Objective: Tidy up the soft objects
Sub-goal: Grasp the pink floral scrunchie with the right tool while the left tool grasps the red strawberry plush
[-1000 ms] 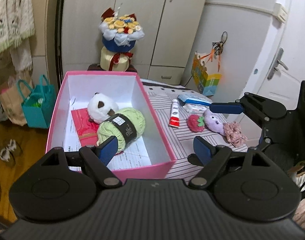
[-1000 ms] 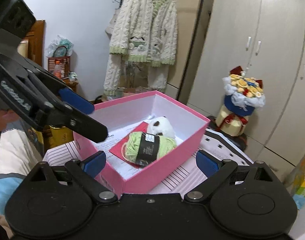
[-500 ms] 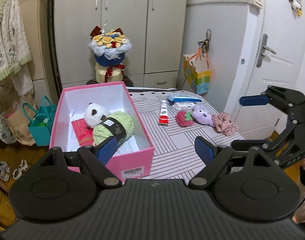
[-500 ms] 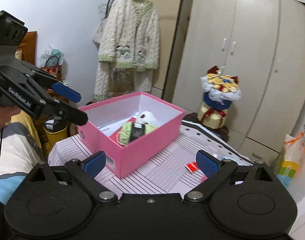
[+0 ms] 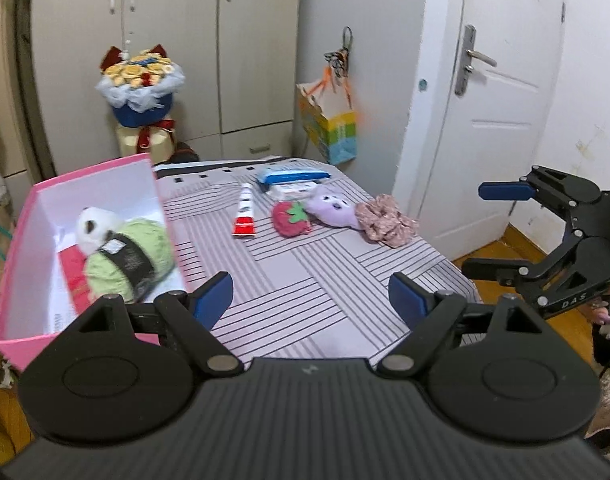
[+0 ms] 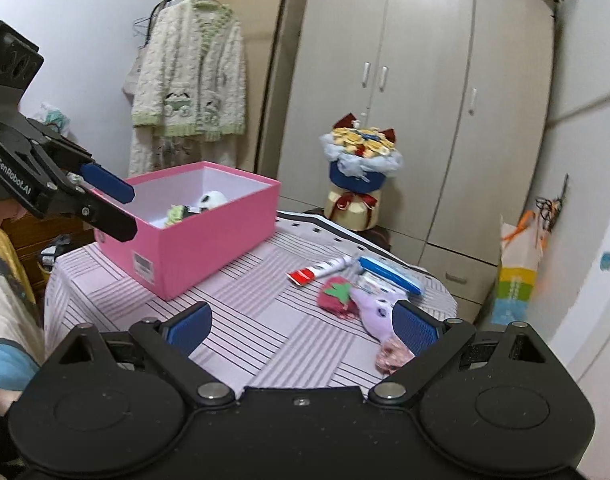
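A pink box [image 5: 21,336] [image 6: 209,236] on the striped table holds a white plush panda [image 5: 93,224] and a green yarn ball [image 5: 129,260]. On the table lie a red strawberry plush [image 5: 291,218] [image 6: 337,298], a purple plush [image 5: 333,210] [image 6: 375,312] and a pink floral scrunchie [image 5: 387,224] [image 6: 393,354]. My left gripper [image 5: 311,302] is open and empty above the table's near edge. My right gripper [image 6: 301,326] is open and empty, near the purple plush and scrunchie.
A red-capped tube [image 5: 244,210] and a blue-and-white case [image 5: 293,178] lie at the table's far side. A flower bouquet [image 5: 139,96] stands behind the table by the wardrobe. A door [image 5: 501,120] is at the right. A colourful bag [image 5: 331,128] hangs nearby.
Both grippers have pulled back and away from the pink box and turned right toward the loose plush items. Both stayed open and empty.
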Tool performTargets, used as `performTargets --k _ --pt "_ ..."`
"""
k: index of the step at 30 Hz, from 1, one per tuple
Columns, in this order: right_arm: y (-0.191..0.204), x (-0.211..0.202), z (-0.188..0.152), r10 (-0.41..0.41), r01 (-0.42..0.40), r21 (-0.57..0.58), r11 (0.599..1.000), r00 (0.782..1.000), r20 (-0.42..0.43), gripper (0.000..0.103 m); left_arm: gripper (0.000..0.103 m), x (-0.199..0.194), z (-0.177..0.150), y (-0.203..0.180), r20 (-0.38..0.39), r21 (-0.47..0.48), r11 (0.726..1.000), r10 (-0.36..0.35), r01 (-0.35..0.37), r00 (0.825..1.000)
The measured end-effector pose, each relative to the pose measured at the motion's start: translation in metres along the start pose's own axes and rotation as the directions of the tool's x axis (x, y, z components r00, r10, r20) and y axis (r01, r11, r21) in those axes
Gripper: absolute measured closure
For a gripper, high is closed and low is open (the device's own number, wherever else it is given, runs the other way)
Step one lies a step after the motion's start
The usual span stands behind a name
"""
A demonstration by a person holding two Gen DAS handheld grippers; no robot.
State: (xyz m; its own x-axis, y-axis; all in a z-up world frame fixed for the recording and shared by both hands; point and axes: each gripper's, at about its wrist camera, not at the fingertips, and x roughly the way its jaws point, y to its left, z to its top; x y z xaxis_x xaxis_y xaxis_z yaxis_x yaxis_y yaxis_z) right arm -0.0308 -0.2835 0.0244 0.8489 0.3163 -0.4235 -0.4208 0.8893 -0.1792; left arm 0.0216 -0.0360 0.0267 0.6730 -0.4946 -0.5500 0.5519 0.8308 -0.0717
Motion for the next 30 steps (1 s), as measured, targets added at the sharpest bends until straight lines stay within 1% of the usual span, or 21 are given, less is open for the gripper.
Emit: performTargets --k 3,8,10,13,17,19,20,21,23,24,27,30 --pt "-0.014 0.007 -0.012 -0.002 0.002 0.033 0.999 1.0 0.007 0.004 0.019 0.018 0.0 -0.011 0.019 0.038 0.999 0.021 -0.022 1.0" --pt "-0.04 0.03 -0.032 -0.006 0.006 0.1 0.995 1.0 0.004 0.004 0.019 0.055 0.002 -0.028 0.056 0.119 0.989 0.081 -0.087 0.995" --pt "-0.052 0.043 -0.04 -0.023 0.024 0.129 0.991 1.0 -0.011 0.004 0.019 0.072 0.005 -0.031 0.051 0.131 0.988 0.08 -0.086 0.996" --pt "-0.07 0.063 -0.052 -0.035 0.042 0.183 0.982 0.999 -0.037 0.004 0.02 0.102 0.009 -0.029 0.016 0.115 0.991 0.063 -0.064 0.998" --pt "-0.097 0.088 -0.065 -0.039 0.055 0.295 0.954 0.997 -0.062 0.005 0.02 0.141 0.015 -0.025 -0.005 0.108 0.993 0.056 -0.055 0.998" --pt "-0.107 0.101 -0.07 -0.027 0.048 0.34 0.939 0.997 -0.067 0.005 0.02 0.16 0.018 -0.021 0.0 0.088 0.994 0.062 -0.062 0.998" --pt "-0.114 0.107 -0.073 -0.007 0.033 0.377 0.926 0.998 -0.069 0.005 0.02 0.17 0.021 -0.018 0.009 0.079 0.995 0.062 -0.063 0.998" --pt "-0.122 0.113 -0.076 0.011 0.02 0.427 0.904 0.997 -0.071 0.005 0.02 0.182 0.023 -0.014 0.012 0.082 0.994 0.067 -0.068 0.998" --pt "-0.131 0.124 -0.081 0.016 0.021 0.477 0.878 0.997 -0.072 0.005 0.021 0.201 0.025 -0.008 0.012 0.098 0.99 0.101 -0.102 0.995" --pt "-0.134 0.129 -0.083 0.014 0.025 0.486 0.874 0.997 -0.077 0.005 0.021 0.208 0.025 -0.006 0.014 0.108 0.988 0.113 -0.114 0.993" --pt "-0.135 0.14 -0.085 -0.004 0.047 0.472 0.88 0.996 -0.092 0.006 0.021 0.227 0.025 0.001 -0.009 0.107 0.987 0.121 -0.119 0.993" --pt "-0.131 0.149 -0.084 -0.016 0.062 0.424 0.904 0.994 -0.111 0.009 0.022 0.239 0.024 0.006 -0.025 0.088 0.989 0.121 -0.118 0.992"
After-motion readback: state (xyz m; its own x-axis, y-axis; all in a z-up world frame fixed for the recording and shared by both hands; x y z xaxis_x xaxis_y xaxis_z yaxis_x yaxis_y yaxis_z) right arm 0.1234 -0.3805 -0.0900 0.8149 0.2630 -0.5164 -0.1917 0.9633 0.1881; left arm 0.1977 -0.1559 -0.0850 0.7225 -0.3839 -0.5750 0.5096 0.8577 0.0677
